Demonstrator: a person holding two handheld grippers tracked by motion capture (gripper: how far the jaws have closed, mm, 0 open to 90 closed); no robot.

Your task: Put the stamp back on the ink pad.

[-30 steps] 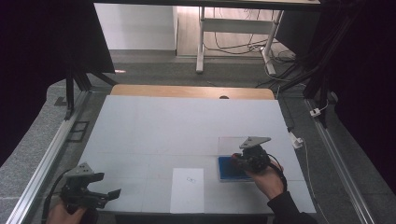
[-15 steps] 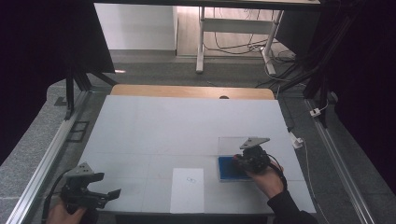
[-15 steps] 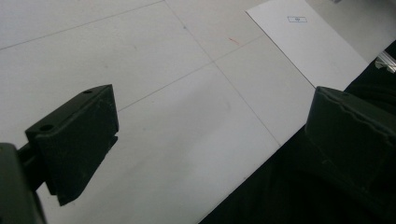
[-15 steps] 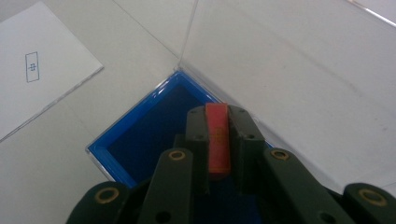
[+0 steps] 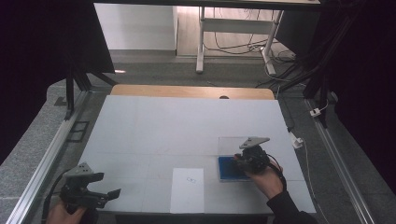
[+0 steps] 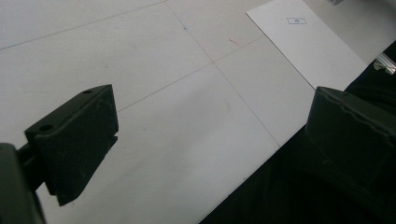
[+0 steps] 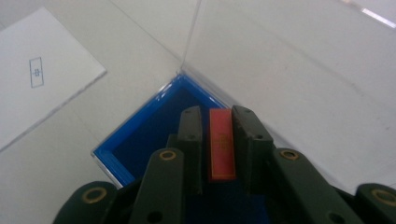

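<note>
A shallow blue box lies on the white table, its clear lid standing up behind it. A small red flat piece with gold print sits in the box between the jaws of my right gripper. Those jaws have just been opening, and a thin gap shows on the piece's left side. In the high view the right gripper reaches into the blue box at the table's front right. My left gripper rests at the front left corner. In its own view the left gripper is open wide with nothing between the jaws.
A white paper sheet with a small printed mark lies at the front middle of the table, also seen as the sheet ahead of the left gripper. A wooden strip edges the far side. Metal rails run along both sides.
</note>
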